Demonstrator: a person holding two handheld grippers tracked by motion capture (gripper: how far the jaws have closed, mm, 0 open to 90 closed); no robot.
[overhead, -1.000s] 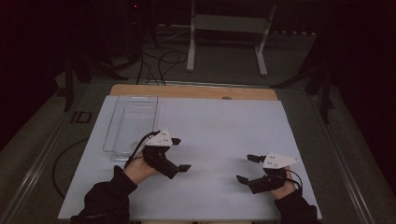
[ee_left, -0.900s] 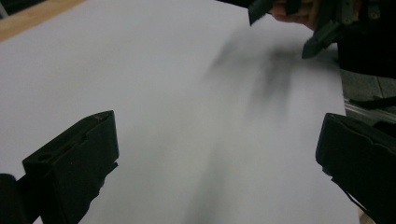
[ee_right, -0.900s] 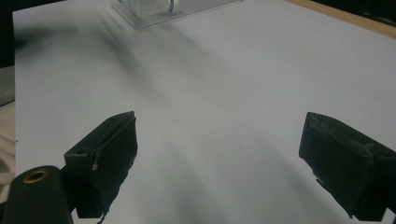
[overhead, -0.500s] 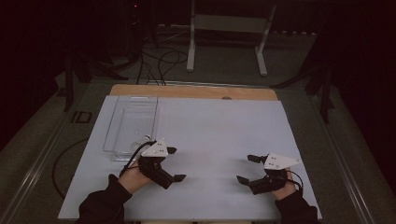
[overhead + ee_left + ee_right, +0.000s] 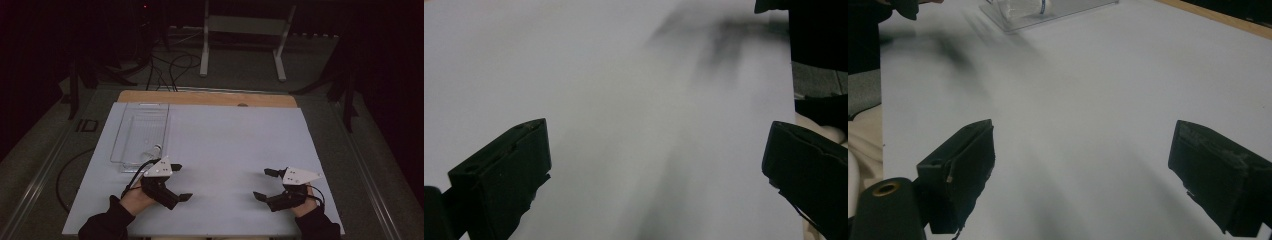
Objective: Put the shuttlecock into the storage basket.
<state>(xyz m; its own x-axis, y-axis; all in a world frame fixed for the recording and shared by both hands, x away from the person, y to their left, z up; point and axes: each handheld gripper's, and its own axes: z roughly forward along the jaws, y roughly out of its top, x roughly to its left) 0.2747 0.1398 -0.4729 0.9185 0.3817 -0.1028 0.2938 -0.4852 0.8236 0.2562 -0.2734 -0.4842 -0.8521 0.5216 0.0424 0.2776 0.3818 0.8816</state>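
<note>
1. The table [image 5: 225,150] is a flat, matte white sheet with a bare wooden strip along its far edge.
2. The clear plastic tray [image 5: 142,131], rectangular and glossy, lies at the far left, just beyond the left gripper [image 5: 181,182], with a small transparent item inside at its near end.
3. The left gripper, black with a grey 3-cornered plate, has its 2 jaws spread wide and grasps nothing; since 1 second ago it has drawn back toward the near edge.
4. The right gripper [image 5: 263,184], well apart from the tray, is likewise gaping and empty, barely moved.
</note>
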